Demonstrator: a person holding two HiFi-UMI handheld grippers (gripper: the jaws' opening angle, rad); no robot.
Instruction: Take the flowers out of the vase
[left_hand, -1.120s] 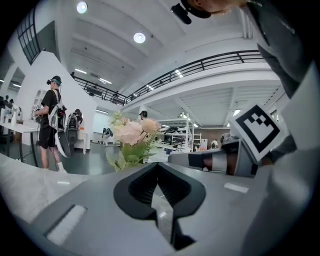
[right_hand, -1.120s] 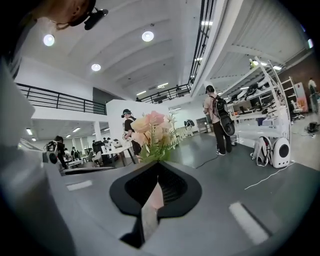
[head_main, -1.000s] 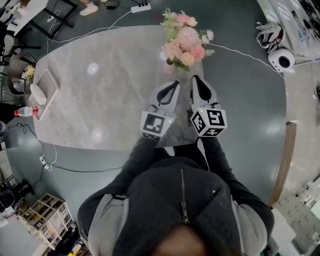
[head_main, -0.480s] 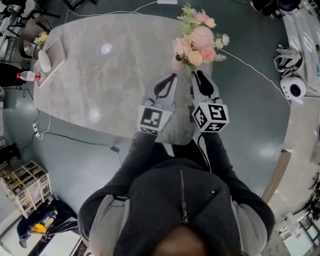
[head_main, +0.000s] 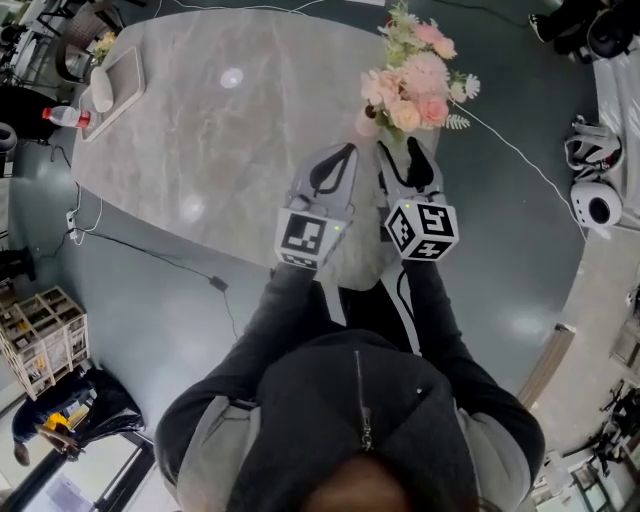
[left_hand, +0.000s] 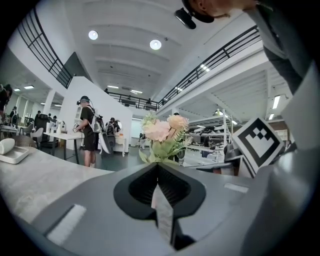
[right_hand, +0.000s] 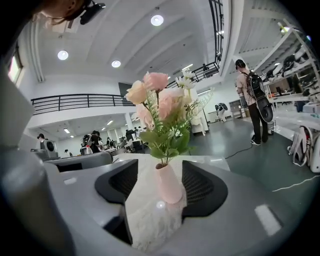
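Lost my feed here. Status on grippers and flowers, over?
Left gripper shut, empty. Right gripper jaws just opening, pink vase lined up in their gap, untouched. Flowers in the vase, on table. Nothing in the way.

Left gripper jaws together, flowers beyond
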